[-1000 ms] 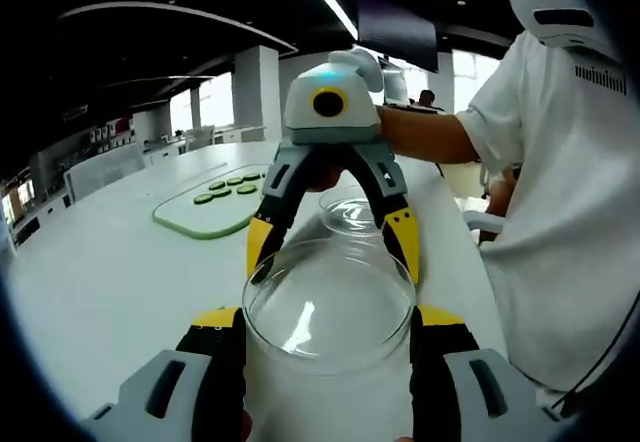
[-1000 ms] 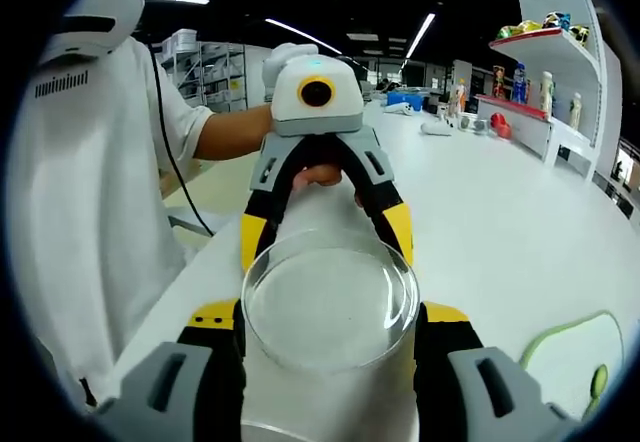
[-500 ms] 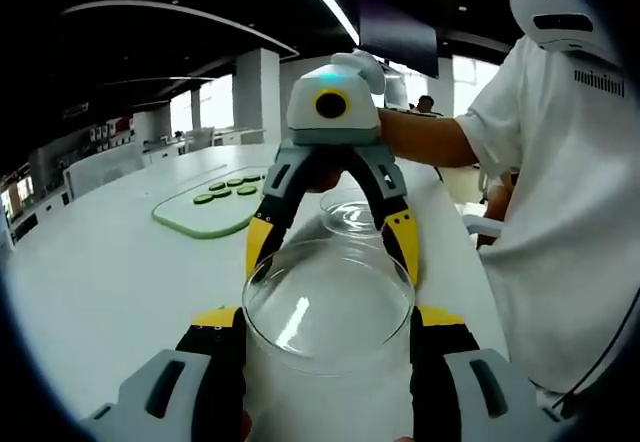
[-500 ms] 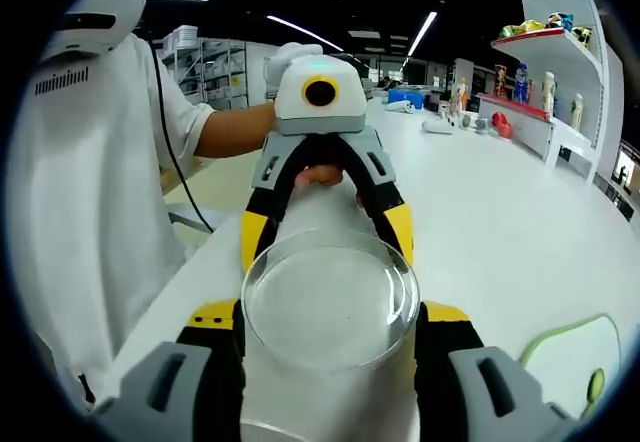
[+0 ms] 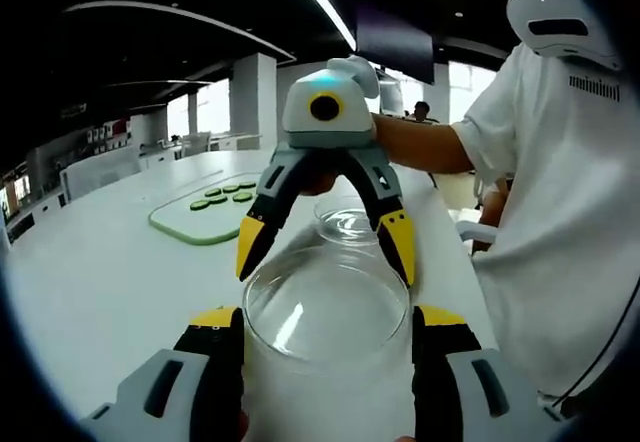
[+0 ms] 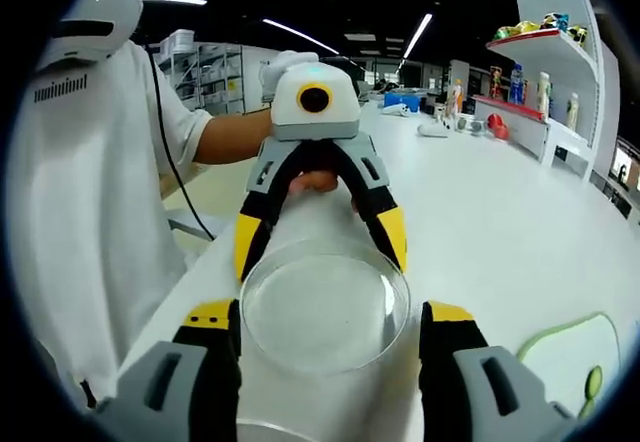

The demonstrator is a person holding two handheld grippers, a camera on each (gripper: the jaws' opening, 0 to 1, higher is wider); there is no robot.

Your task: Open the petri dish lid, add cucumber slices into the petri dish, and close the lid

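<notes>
The long white surface (image 5: 90,282) runs away from the person in a white shirt (image 5: 560,232), who stands at its near edge holding both tools face to face over it. In the right gripper view the far stretch of the surface lies bare toward shelving with small bottles (image 6: 560,57), so there is open room on that side.

Toward the far-left part of the surface in the left gripper view lies a pale green cutting board (image 5: 205,217) carrying a row of cucumber slices (image 5: 222,197), well apart from the glassware; its corner, with one slice, also shows low at the right of the right gripper view.

The round glass piece (image 5: 328,307), which I judge to be the petri dish lid, sits between the left tongs (image 5: 328,327), whose jaws press on its rim from both sides. The right tongs (image 5: 322,252) face it from just beyond; their yellow tips stand spread, just clear of the rim. In the right gripper view the same glass lies between the jaws of the right tongs (image 6: 325,327), apparently not gripped.

A second glass piece, likely the petri dish base (image 5: 347,224), rests on the surface behind the lid, near the person's edge. The slices lie away to the left-hand side of the base, so the left tongs are nearer them but occupied; the free right tongs would have to cross.
</notes>
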